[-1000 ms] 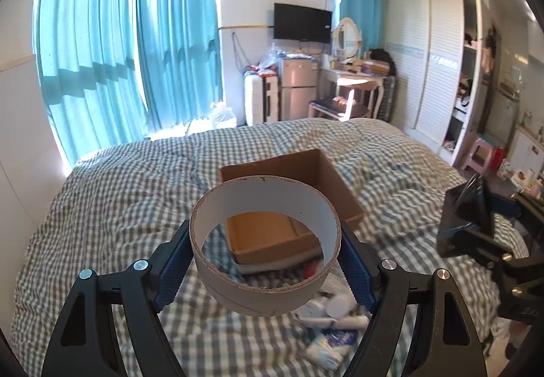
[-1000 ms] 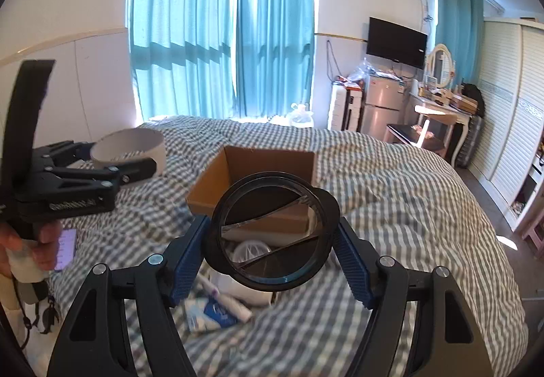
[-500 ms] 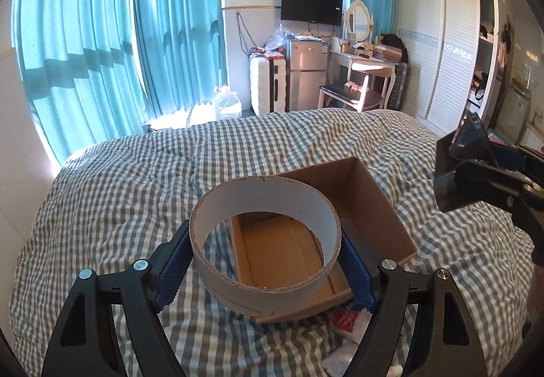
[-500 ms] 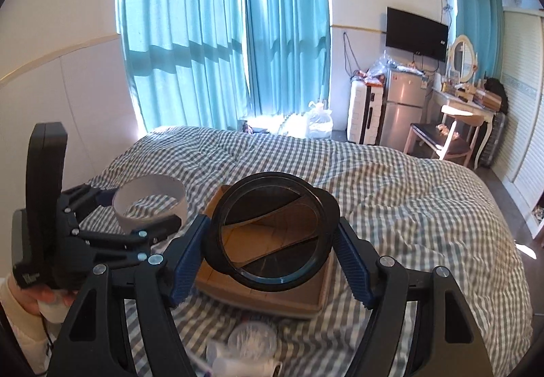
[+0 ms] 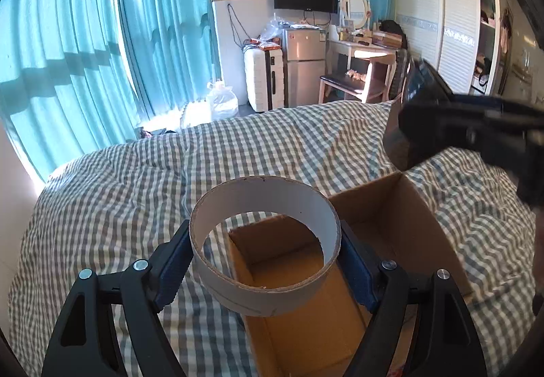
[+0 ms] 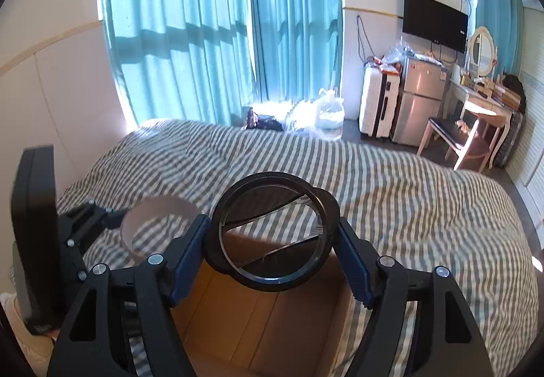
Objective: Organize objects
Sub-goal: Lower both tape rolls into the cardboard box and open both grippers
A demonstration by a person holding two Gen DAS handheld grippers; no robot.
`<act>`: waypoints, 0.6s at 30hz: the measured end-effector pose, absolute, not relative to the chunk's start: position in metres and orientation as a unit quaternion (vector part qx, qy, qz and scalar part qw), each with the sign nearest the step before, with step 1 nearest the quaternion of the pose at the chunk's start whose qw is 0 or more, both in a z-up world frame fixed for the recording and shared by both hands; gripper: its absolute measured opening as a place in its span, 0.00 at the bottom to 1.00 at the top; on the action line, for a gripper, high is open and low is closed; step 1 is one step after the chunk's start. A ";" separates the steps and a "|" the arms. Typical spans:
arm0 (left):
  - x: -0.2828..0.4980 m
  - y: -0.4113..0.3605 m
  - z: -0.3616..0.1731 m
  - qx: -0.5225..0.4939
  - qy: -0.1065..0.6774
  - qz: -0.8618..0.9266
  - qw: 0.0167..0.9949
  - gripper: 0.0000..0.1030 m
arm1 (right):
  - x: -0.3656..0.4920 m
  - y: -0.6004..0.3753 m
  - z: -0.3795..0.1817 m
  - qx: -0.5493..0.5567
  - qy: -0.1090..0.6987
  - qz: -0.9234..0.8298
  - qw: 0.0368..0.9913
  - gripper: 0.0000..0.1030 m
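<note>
Both tongs (image 5: 265, 261) (image 6: 272, 256) now over box (image 5: 401, 241), gripping cardboard ring (image 5: 265, 253) & black lid (image 6: 272, 230).

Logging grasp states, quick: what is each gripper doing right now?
Left gripper: closed on the white cardboard ring.
Right gripper: closed on the round black lid.

the open cardboard box (image 5: 401, 241) lies on the checked bed (image 5: 119, 200) with bare floor inside and upright walls around it. the bed beyond and left of the box lies open. the right hand-held gripper (image 5: 442, 135) hangs over the box's far right corner.
</note>
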State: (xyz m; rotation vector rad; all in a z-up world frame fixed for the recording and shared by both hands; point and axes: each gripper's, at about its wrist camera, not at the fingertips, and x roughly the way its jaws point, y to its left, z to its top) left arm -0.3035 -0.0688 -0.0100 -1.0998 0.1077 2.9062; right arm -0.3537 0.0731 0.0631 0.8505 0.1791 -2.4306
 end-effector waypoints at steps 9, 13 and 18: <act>-0.315 -0.071 -0.050 -0.396 0.005 0.917 0.047 0.79 | -0.365 0.086 0.006 0.373 0.056 -0.878 0.296 0.70; -0.320 -0.065 -0.063 -0.410 0.012 0.911 0.052 0.79 | -0.368 0.089 -0.013 0.390 0.061 -0.873 0.285 0.70; -0.317 -0.060 -0.066 -0.402 0.032 0.913 0.053 0.79 | -0.370 0.090 -0.027 0.401 0.069 -0.872 0.274 0.70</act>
